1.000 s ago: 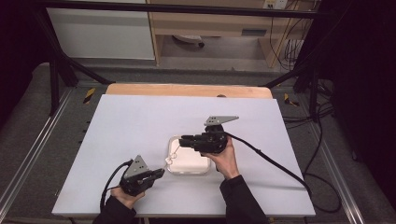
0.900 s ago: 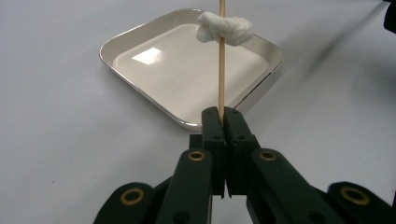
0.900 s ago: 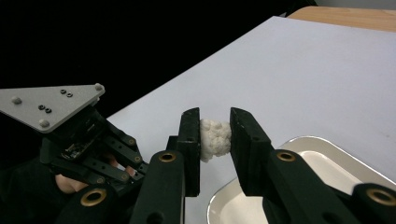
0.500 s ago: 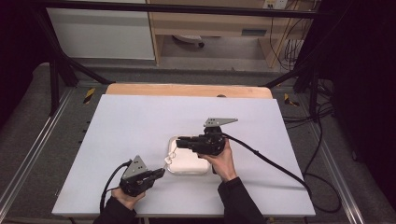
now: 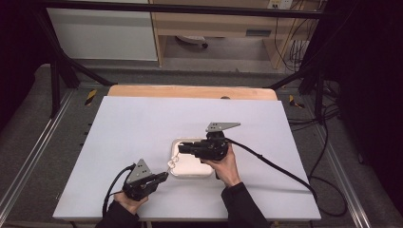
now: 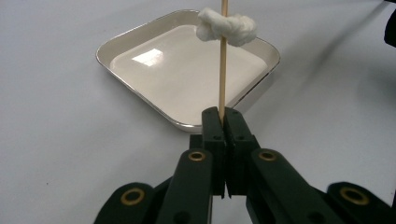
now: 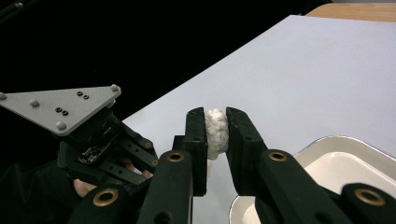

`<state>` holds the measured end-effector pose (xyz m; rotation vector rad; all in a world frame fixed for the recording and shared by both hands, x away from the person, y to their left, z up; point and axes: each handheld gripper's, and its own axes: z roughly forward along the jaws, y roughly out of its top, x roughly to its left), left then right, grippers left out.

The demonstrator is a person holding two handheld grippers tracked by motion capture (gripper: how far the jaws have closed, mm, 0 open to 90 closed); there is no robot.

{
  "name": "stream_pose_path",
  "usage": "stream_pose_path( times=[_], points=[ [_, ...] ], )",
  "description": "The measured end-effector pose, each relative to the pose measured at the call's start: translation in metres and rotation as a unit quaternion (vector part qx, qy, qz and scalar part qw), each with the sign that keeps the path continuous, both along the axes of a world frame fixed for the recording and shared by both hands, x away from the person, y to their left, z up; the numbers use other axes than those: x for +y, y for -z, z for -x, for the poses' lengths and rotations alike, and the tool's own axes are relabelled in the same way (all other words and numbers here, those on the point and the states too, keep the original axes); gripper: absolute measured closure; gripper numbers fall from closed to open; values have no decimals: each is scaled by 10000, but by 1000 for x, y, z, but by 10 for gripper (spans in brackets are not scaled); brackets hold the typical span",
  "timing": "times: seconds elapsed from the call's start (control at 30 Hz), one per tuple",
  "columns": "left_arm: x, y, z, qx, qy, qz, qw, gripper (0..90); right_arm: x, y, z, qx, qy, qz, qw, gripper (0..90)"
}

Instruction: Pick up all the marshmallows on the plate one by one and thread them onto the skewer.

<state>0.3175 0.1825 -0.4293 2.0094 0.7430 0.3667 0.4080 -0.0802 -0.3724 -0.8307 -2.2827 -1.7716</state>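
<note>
My left gripper is shut on the lower end of a thin wooden skewer. The stick stands upright with a white fluffy lump threaded near its top, over the near edge of a shallow silver tray. In the high view the left gripper sits at the tray's front left corner. My right gripper is shut on a second white fluffy lump and hovers over the tray's left side, just beyond the skewer.
The tray lies in the middle of a white table top with a wooden strip along its far edge. A black cable trails right from the right gripper. Dark frame rails flank the table.
The right gripper has drifted slightly left and nearer to the person, closing on the skewer's top with its lump. The left gripper and skewer have stayed put.
</note>
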Motion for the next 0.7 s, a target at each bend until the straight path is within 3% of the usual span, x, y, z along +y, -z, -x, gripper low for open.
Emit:
stream_pose_path(
  times=[0.7],
  points=[
    [-3, 0, 1, -63, -19, -182, 9998, 890, 3, 4, 6, -47, -94, 57, 9999, 817]
  ],
)
